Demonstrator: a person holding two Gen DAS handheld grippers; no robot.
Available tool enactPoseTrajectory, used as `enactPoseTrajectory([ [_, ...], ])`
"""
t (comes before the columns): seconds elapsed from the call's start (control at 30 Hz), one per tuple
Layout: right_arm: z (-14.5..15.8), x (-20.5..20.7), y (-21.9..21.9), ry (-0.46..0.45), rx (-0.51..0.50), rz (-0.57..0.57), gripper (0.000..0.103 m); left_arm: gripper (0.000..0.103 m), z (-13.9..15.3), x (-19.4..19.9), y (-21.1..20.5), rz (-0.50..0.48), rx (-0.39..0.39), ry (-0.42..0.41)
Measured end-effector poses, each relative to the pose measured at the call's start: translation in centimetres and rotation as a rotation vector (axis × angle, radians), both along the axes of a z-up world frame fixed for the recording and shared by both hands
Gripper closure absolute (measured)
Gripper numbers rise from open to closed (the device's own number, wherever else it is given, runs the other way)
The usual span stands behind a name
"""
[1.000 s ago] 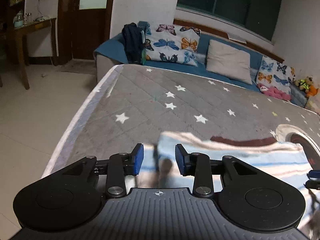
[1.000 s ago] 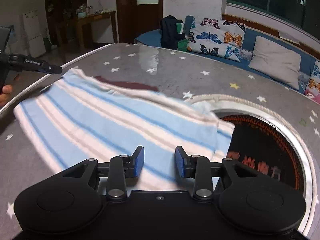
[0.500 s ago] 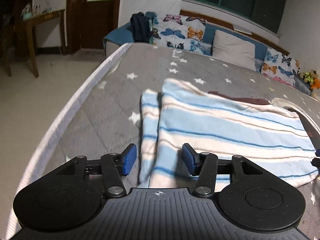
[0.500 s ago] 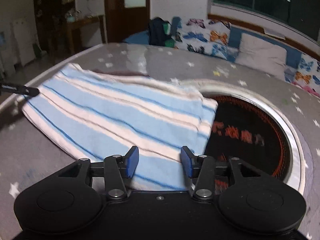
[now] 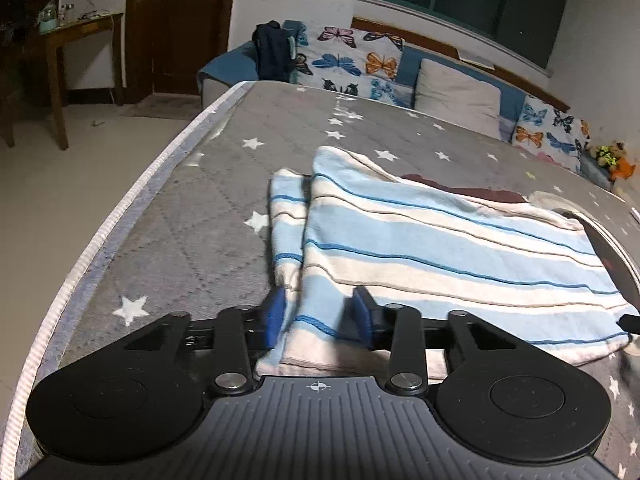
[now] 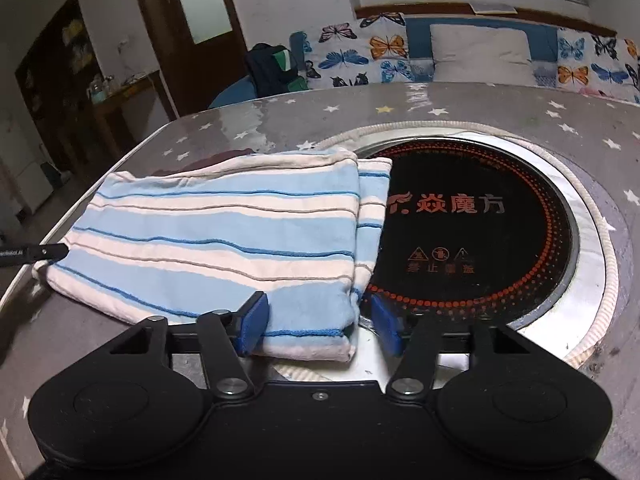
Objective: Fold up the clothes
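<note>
Striped garment (image 5: 440, 248): folded double, bands of pale blue and cream with thin darker blue lines; a second striped layer sticks out along one short end.
Where it lies: flat on the grey star-printed table cover (image 5: 192, 216), one end reaching over the rim of the round black cooktop (image 6: 480, 232) set into the table.
Under it: a dark maroon patch shows at the far edge; what it is cannot be told.
Left gripper (image 5: 316, 316): at the near corner of the garment's left end, jaws closing, cloth between the blue pads, which do not clearly press on it.
Right gripper (image 6: 316, 320): at the near corner of the end by the cooktop, jaws closing, corner between the pads with a gap on the right side.
Behind: bench with butterfly cushions (image 5: 352, 60).
</note>
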State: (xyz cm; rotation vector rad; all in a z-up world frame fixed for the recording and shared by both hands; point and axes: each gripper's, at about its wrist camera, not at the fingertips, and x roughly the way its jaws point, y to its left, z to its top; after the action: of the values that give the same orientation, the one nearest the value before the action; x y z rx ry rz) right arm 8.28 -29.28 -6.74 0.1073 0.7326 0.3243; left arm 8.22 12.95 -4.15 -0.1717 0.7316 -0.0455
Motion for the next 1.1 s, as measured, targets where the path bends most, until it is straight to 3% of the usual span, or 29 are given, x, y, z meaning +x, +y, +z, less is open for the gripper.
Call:
enactPoseTrajectory([
  [0.03,0.1,-0.2,0.1,-0.005,-0.004,0.007,0.068,0.081,0.0,-0.1,0.1,-0.003,-0.006,0.002],
  [0.17,0.5,-1.0,0.0,-0.013,-0.005,0.021,0.083,0.086,0.4,-1.0,0.4,-0.008,-0.039,0.013],
  [0.43,1.2,-6.1,-1.2,0.048,-0.003,0.075,0.083,0.085,0.4,-6.5,1.6,-0.077,-0.105,0.067],
  [0.5,1.3,-7.0,-1.3,0.066,0.002,0.087,0.078,0.082,0.4,-7.6,2.0,-0.081,-0.127,0.071],
  [0.6,1.8,-7.8,-1.6,0.055,-0.012,0.081,0.054,0.073,0.3,-8.9,2.7,-0.081,-0.131,0.072],
  [0.63,1.9,-7.5,-1.7,0.048,-0.012,0.07,0.051,0.07,0.4,-8.9,2.8,-0.078,-0.123,0.068],
  [1.1,0.4,-2.1,-1.0,0.026,-0.008,0.023,0.04,0.048,1.4,-7.0,4.2,-0.004,-0.037,0.037],
])
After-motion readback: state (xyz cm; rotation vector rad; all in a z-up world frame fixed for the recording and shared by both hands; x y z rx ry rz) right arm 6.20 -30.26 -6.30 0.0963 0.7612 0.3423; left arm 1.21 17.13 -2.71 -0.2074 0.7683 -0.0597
